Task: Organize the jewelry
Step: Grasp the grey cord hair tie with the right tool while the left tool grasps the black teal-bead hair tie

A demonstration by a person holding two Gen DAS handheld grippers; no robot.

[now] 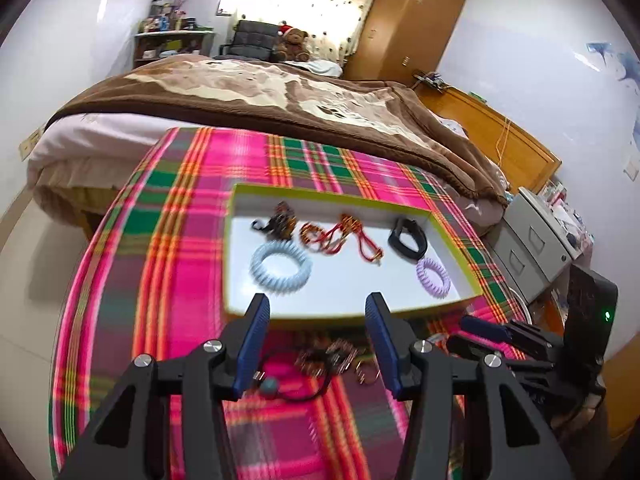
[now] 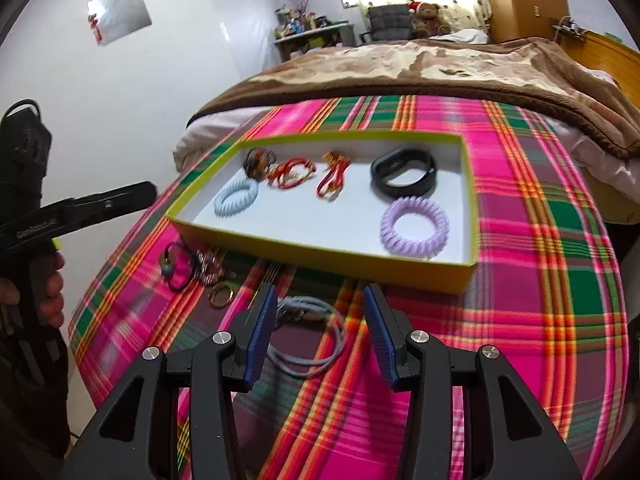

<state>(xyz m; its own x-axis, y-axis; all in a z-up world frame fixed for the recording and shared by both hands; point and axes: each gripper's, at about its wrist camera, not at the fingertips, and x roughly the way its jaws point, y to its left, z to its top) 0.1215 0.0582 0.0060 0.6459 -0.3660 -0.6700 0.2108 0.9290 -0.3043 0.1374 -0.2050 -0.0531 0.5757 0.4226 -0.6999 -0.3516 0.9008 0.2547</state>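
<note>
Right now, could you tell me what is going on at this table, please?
A person is sorting jewelry into a yellow-edged tray on the plaid cloth. Two coil bands, red cords and a black band already lie inside. The right gripper hangs open over a pale blue cord; the left gripper is open above loose pieces.

The shallow yellow-rimmed cardboard tray (image 2: 328, 258) lies on the plaid-covered counter (image 2: 540, 280), towards its far edge, with the bed (image 2: 440, 64) behind. In the tray, the lilac spiral hair tie (image 2: 414, 227) lies at the near right corner, the black wristband (image 2: 403, 172) behind it, and the pale blue spiral hair tie (image 2: 236, 197) at the left. Before the tray, on the counter, lies the pale blue cord loop (image 2: 308, 340).
</note>
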